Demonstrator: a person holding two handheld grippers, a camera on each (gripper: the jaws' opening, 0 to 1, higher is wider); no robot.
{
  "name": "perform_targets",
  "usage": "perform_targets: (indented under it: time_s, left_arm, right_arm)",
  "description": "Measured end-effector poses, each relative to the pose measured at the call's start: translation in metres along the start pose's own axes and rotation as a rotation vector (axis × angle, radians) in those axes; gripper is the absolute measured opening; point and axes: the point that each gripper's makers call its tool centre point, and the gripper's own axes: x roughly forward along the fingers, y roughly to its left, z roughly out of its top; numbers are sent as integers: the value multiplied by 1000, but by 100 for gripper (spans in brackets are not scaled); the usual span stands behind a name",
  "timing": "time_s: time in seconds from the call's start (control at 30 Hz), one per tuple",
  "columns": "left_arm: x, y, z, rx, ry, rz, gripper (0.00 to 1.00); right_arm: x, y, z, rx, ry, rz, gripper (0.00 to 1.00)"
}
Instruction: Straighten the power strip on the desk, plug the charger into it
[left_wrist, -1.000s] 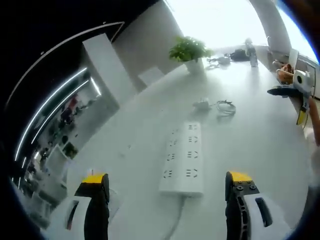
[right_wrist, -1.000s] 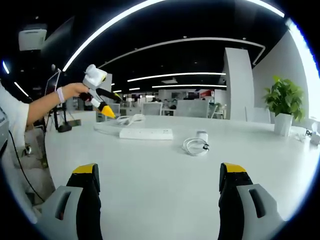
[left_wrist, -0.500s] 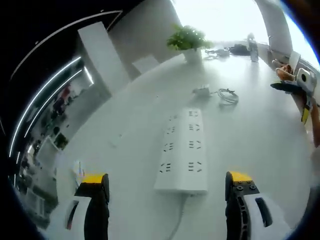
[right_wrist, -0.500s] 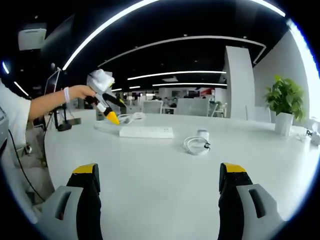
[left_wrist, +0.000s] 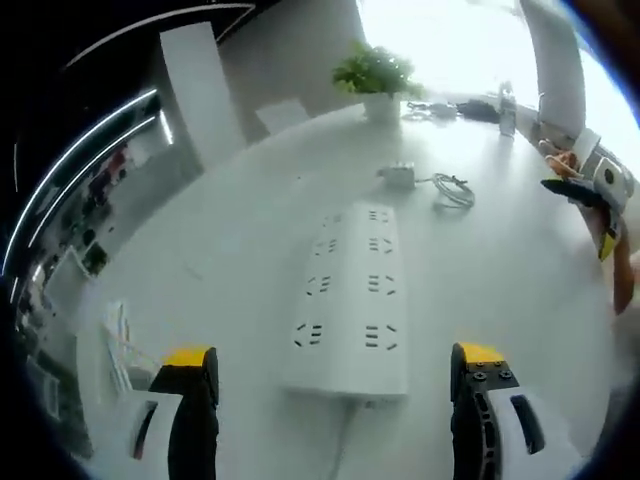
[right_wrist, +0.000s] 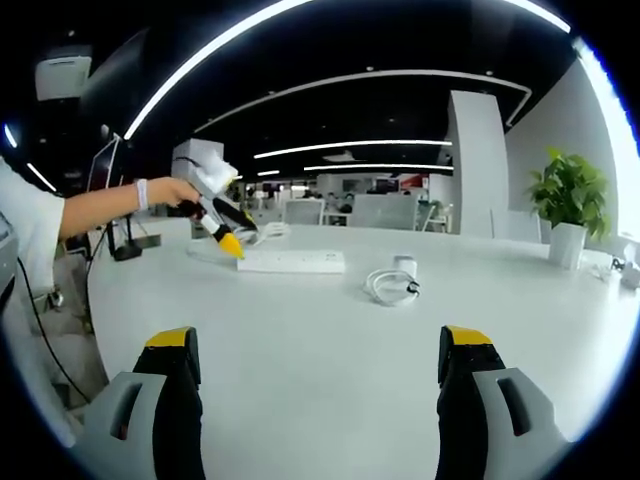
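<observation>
Power strip (left_wrist: 347, 297) lies between my left gripper (left_wrist: 335, 375)'s wide-spread jaws; charger (left_wrist: 399, 176) at one o'clock beyond. My right gripper (right_wrist: 316, 375) gapes wide too.

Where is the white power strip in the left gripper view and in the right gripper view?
Left gripper view: the power strip lies lengthwise at centre, between the open jaws.
Right gripper view: it lies far across the desk, left of centre, beside the left gripper.
Shared landmark: the charger with its coiled cable, past the strip.
</observation>
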Motion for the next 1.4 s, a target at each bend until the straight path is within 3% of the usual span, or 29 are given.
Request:
perform_targets:
  time_s: [0.3,0.4,1.4]
  left_arm:
    - [16,4,-3,-94,-13,-45,99]
    - [22,10,-4,-96,-9,-43,99]
    - [40,-8,-14,-62,-52,-108,99]
  right_arm:
    - [0,-3,-3,7,4,-7,99]
    - [-1,-5,-3,8,4,-10,99]
    - [-7,-14,-8,17,15,-37,99]
